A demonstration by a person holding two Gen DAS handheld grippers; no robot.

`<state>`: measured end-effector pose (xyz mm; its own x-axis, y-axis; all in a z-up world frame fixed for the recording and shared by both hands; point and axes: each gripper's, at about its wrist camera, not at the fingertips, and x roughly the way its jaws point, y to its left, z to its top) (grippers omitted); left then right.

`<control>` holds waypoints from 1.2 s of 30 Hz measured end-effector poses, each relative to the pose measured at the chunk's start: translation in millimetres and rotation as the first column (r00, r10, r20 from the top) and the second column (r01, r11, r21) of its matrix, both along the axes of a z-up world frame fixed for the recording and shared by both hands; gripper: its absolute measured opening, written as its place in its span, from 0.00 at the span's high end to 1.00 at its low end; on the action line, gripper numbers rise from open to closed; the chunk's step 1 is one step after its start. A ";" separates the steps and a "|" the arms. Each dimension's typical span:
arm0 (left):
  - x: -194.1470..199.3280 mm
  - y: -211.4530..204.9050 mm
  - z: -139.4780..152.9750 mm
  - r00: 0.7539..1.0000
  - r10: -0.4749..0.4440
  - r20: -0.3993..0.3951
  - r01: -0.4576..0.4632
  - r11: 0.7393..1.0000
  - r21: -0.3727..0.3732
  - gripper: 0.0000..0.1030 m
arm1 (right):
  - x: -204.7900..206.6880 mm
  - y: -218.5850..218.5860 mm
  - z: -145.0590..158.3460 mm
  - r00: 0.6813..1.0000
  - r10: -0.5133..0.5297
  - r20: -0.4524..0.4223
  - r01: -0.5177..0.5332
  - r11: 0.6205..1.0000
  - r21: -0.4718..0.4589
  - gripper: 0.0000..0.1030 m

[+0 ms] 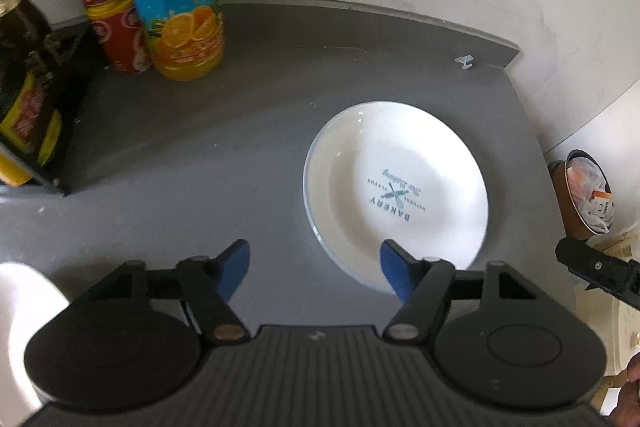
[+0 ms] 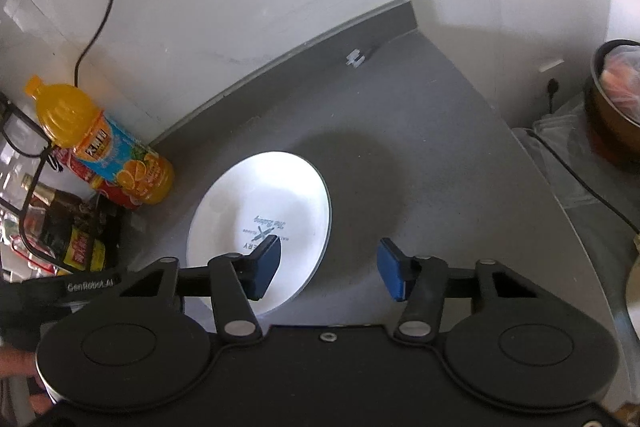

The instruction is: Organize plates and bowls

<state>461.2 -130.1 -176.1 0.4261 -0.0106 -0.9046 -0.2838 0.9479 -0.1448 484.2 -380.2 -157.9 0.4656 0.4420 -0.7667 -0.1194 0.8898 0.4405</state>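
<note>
Both tools, left (image 1: 315, 269) and right (image 2: 329, 267), part-open, empty; plate (image 1: 400, 187) print partly hidden.

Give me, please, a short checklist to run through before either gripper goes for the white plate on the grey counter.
1. Plate flat and empty on the counter: ok.
2. Left gripper empty, jaws apart: ok.
3. Right gripper empty, jaws apart: ok.
4. Plate rim between the pads: not ok for the left gripper, with one finger over the rim and the other over bare counter; the right gripper seems to straddle the rim, but its height above it I cannot tell.
5. Orange bottle and red cans away from the plate: ok.
6. Other plates or bowls to stack with: cannot tell.
</note>
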 end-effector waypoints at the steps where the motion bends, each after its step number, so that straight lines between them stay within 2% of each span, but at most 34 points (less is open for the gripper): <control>1: 5.0 0.6 -3.0 1.000 0.003 -0.003 -0.003 1.000 0.000 0.39 | 4.8 1.4 -3.5 1.000 0.018 -0.004 -0.018 1.000 0.000 0.50; 6: 26.1 4.9 -21.3 0.999 0.019 -0.031 -0.019 1.000 -0.011 0.46 | 25.2 8.1 -19.2 0.996 0.091 -0.021 -0.091 0.996 0.016 0.52; 11: 42.2 7.9 -43.3 0.997 0.036 -0.062 -0.037 0.999 -0.014 0.61 | 45.0 16.6 -42.9 0.989 0.133 -0.067 -0.132 0.991 0.017 0.64; 14: 48.6 9.3 -54.3 0.996 0.037 -0.082 -0.039 0.999 -0.025 0.69 | 53.3 18.5 -55.7 0.985 0.143 -0.094 -0.139 0.989 0.043 0.68; 16: 52.9 10.8 -59.1 0.995 0.044 -0.088 -0.047 0.998 -0.030 0.71 | 57.9 18.6 -63.4 0.984 0.134 -0.118 -0.128 0.990 0.056 0.74; 19: 59.5 12.3 -62.2 0.995 0.054 -0.084 -0.059 0.997 -0.049 0.74 | 62.9 18.0 -68.9 0.982 0.125 -0.139 -0.117 0.991 0.067 0.79; 22: 65.5 11.0 -63.2 0.996 0.041 -0.078 -0.045 0.997 -0.057 0.81 | 64.8 22.7 -68.9 0.980 0.138 -0.143 -0.128 0.989 0.077 0.80; 24: 67.5 11.9 -63.9 0.996 0.044 -0.078 -0.050 0.996 -0.070 0.82 | 66.8 27.3 -71.6 0.978 0.149 -0.148 -0.139 0.988 0.073 0.84; 25: 67.9 13.3 -64.3 0.995 0.052 -0.080 -0.058 0.995 -0.079 0.82 | 67.4 29.7 -74.1 0.976 0.156 -0.151 -0.147 0.987 0.070 0.90; 36: 63.7 17.7 -58.8 0.998 0.037 -0.057 -0.043 0.994 -0.105 0.84 | 58.3 32.6 -59.0 0.981 0.166 -0.103 -0.162 0.986 0.040 0.92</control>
<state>524.9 -112.4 -234.9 0.3781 -0.0918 -0.9212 -0.3311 0.9158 -0.2272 542.6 -347.5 -216.9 0.3016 0.5303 -0.7923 -0.2139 0.8475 0.4858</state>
